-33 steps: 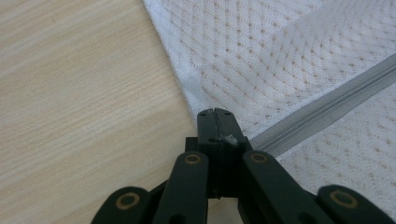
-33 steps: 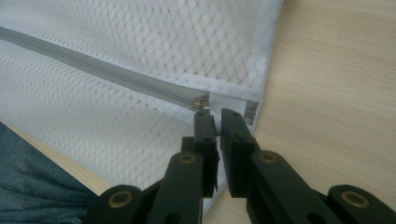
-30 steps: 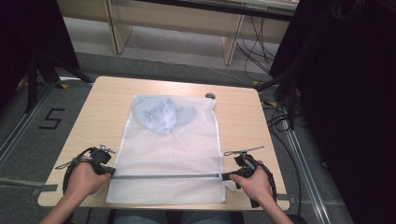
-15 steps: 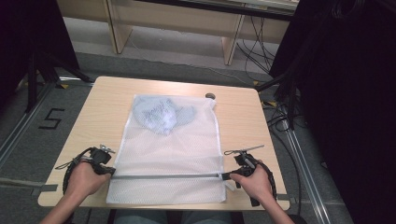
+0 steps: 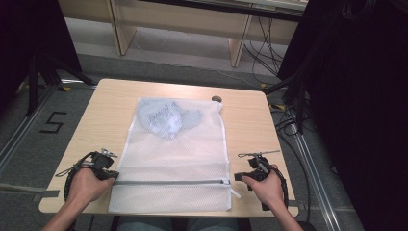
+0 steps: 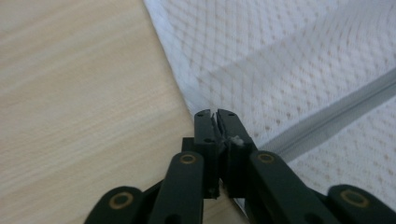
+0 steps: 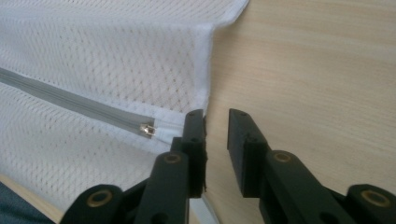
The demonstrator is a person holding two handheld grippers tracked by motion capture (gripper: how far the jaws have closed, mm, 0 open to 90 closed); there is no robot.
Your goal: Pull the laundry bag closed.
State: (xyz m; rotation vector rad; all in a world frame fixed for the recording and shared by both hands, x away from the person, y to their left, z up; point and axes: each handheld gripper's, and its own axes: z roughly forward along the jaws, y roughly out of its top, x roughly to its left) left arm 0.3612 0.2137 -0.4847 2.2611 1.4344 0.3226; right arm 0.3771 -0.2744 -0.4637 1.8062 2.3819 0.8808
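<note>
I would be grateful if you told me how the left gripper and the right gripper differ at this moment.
The left gripper is shut on the mesh bag's edge at the zipper's end; the right gripper has just been opening, with only bare table in its gap. The left touches the bag; the right stands beside it. Both sit level with the zipper.

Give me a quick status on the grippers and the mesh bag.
Left gripper shut on mesh bag edge. Right gripper just opened, nothing between its jaws. Bag flat on table, zipper closed. Nothing in the way.
</note>
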